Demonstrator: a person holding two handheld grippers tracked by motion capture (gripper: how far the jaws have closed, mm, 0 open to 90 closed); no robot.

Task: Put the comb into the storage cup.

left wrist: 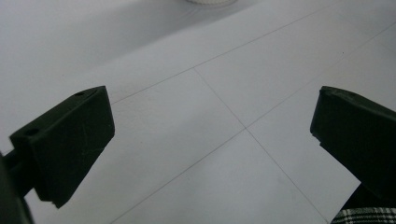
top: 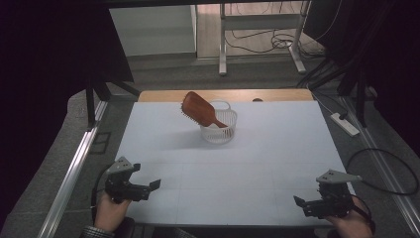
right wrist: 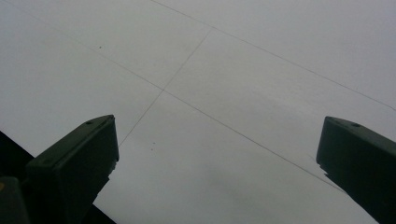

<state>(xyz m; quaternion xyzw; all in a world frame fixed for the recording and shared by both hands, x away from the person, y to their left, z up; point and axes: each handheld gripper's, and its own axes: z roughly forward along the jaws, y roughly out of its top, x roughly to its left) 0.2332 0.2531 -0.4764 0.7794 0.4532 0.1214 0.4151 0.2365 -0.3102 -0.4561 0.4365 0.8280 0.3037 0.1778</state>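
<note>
Your hairbrush (top: 199, 110) leans tilted in the white basket (top: 219, 129), its handle end sunk inside the basket wall and hidden there, its bristles only just discernible along the lower edge of the head. In the left gripper view just a sliver of the basket's base peeks in at the top edge. The basket stands toward the far middle of the desk (top: 277, 148), well apart from both of your hands, with bare white surface all around it and between it and you. Your left gripper (top: 153, 186) sits near the desk's near left corner, your right gripper (top: 298, 202) near the near right corner. Both have their jaws spread wide, holding nothing and hovering over bare desk.
</note>
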